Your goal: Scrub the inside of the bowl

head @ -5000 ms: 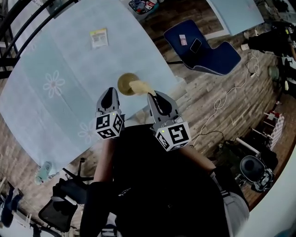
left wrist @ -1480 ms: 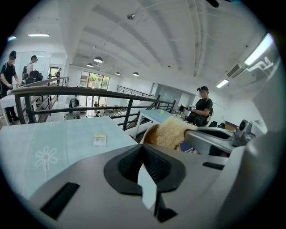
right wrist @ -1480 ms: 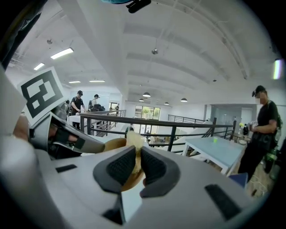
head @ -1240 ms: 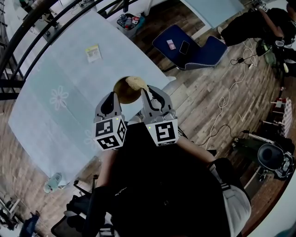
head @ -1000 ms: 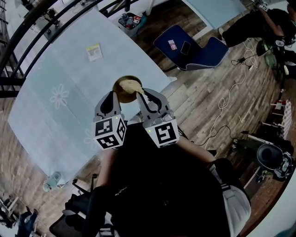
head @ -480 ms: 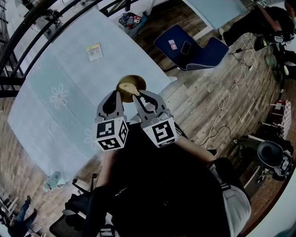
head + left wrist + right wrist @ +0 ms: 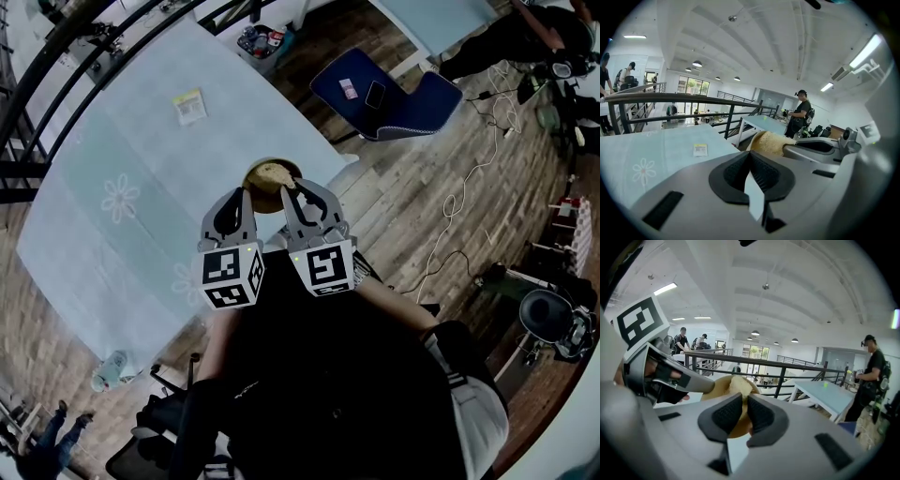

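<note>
A tan bowl (image 7: 252, 174) hangs in the air over the near edge of the table, and my left gripper (image 7: 242, 194) is shut on its near-left rim. In the left gripper view the jaws (image 7: 750, 154) meet tightly, with the bowl's edge (image 7: 753, 140) right at their tips. My right gripper (image 7: 289, 192) is shut on a pale yellow fibrous scrub pad (image 7: 274, 172), which presses inside the bowl. The right gripper view shows the pad (image 7: 739, 384) between the dark pads of the right gripper (image 7: 743, 401). Behind the pad lies the bowl's inner wall (image 7: 717, 383).
Under the bowl is a light blue table (image 7: 122, 159) with flower prints and a small yellow packet (image 7: 189, 106). A dark blue chair (image 7: 403, 98) stands on the wooden floor to the right, with cables beyond it. A black railing (image 7: 787, 366) runs behind. A person in black (image 7: 801, 117) stands farther off.
The right gripper has carried the pad around inside the bowl, from the near-left part toward the middle. The bowl and left gripper have drifted slightly to the right.
</note>
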`<action>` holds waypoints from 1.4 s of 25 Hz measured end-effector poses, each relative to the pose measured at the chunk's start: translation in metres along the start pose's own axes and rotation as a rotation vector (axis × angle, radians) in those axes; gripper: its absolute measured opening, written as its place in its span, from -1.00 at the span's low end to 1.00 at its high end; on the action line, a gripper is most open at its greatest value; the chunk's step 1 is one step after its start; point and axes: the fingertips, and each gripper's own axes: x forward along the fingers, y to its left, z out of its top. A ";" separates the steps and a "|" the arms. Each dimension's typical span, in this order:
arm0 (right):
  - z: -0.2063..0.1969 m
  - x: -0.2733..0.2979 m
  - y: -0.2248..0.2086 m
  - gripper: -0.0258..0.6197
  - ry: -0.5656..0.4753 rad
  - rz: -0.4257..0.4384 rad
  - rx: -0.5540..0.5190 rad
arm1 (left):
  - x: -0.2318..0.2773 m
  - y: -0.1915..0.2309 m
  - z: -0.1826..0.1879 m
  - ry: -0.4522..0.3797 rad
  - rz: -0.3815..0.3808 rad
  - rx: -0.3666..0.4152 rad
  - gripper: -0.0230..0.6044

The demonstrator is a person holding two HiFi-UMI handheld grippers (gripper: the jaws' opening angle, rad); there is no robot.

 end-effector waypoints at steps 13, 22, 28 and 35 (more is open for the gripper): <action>0.003 -0.005 -0.010 -0.79 0.001 -0.103 -0.122 | 0.000 0.013 -0.008 0.020 0.055 -0.019 -0.88; 0.023 -0.013 0.002 -0.79 -0.144 0.018 -0.007 | -0.003 0.029 -0.012 0.007 0.114 -0.038 -0.88; 0.016 -0.008 0.026 -0.79 -0.110 0.203 0.121 | -0.004 0.035 -0.005 -0.028 0.140 -0.062 -0.88; 0.011 -0.005 0.039 -0.79 -0.074 0.264 0.105 | -0.008 0.025 0.010 -0.090 0.116 -0.035 -0.88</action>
